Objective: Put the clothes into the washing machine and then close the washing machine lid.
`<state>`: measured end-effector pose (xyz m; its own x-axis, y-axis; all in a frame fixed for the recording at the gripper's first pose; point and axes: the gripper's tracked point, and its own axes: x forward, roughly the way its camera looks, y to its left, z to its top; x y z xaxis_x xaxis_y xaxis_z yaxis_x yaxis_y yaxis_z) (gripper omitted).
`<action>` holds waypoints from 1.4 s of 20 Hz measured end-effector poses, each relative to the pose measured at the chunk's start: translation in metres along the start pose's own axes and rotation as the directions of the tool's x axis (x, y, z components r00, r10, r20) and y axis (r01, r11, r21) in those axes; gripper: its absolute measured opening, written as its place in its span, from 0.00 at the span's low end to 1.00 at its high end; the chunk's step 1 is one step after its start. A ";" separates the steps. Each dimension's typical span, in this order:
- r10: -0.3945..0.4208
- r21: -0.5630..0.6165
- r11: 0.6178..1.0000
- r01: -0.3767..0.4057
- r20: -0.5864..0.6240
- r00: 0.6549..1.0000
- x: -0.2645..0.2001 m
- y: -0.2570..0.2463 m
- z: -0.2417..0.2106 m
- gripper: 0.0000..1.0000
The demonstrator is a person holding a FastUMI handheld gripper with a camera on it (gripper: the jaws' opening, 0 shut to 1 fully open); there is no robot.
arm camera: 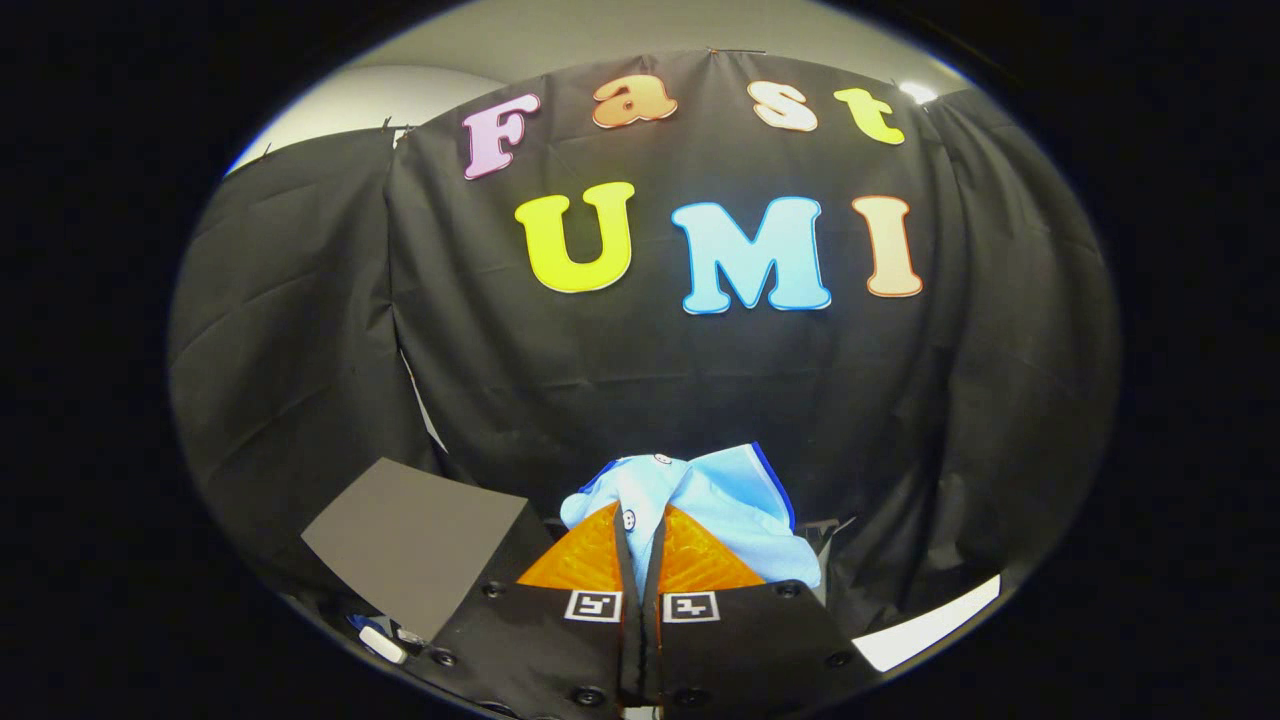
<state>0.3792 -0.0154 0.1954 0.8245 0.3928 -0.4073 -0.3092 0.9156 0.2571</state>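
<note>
your gripper is pinched nearly closed on the light blue garment, which bunches up just ahead of the fingertips and spills to their right. the grey panel low on the left may be the washer's lid.

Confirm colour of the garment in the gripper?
Light blue with a darker blue edge, held between the shut gripper's fingers; garment shows best in the gripper view.
</note>
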 end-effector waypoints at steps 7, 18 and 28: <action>0.000 0.016 1.000 0.002 -0.097 0.995 0.026 -0.009 -0.067 0.01; -0.002 0.038 0.999 0.013 -0.278 0.961 0.074 -0.020 -0.191 0.01; -0.049 -0.034 0.999 0.038 -0.393 0.918 0.131 -0.032 -0.289 0.01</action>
<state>0.3599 0.0317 -0.1197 0.5857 0.3500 -0.7311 -0.2931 0.9324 0.2115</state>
